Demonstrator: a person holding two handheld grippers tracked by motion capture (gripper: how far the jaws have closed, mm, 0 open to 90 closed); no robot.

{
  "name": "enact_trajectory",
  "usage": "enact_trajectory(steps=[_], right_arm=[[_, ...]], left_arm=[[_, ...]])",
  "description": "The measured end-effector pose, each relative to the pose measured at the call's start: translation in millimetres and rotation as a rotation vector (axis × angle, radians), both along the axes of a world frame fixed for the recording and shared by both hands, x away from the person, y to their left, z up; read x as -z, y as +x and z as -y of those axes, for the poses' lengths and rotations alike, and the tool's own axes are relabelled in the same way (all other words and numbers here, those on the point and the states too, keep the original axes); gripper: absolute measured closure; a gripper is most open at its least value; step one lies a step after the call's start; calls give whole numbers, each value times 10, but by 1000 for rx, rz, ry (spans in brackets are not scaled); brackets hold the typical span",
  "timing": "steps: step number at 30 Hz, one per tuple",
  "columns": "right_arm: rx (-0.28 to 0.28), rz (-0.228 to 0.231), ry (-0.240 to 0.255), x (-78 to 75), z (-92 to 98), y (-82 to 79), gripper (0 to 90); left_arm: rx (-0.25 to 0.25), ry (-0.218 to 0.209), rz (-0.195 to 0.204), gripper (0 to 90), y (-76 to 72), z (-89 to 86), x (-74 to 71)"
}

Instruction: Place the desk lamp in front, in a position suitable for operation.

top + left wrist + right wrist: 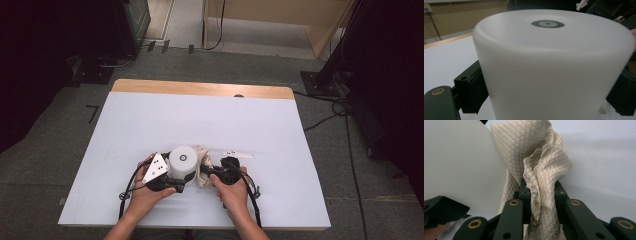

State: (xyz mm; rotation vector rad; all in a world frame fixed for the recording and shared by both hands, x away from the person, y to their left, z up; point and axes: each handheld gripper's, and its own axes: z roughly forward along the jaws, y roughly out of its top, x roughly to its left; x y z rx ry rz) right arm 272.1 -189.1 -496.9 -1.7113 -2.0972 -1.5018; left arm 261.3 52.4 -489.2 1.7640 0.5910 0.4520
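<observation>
Left gripper (549, 97) clamped on white cylinder (554, 70) (no readable label) | right gripper (540, 192) pinching beige cloth (541, 167)

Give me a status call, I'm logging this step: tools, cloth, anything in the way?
Left tool clamped on white cylinder. Right tool shut on beige cloth, cloth against cylinder's side. White strip lies just behind on table, not blocking.

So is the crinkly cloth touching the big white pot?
Touching. In the right gripper view the beige cloth, pinched in the right gripper, lies right against the curved side of the white pot, no gap between them.
</observation>
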Motion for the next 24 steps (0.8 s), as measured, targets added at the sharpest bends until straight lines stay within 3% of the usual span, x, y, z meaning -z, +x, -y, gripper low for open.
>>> enact_trajectory(steps=[7, 11, 14, 18, 19, 24], right_arm=[[28, 9, 7, -24, 74, 24, 763], [42, 15, 9, -35, 105, 32, 763], [42, 19, 6, -36, 106, 31, 763], [40, 21, 5, -39, 100, 27, 763], [41, 22, 6, -39, 100, 27, 763], [46, 23, 9, -49, 115, 27, 763]], left_arm=[[-164, 13, 15, 15, -165, 77, -42], [-257, 28, -20, 10, -211, 172, -70], [-302, 23, -25, 9, -243, 246, -87], [-328, 46, -13, 39, -255, 302, -88], [-325, 34, -17, 83, -248, 291, -87], [-275, 49, -19, 87, -197, 231, -104]])
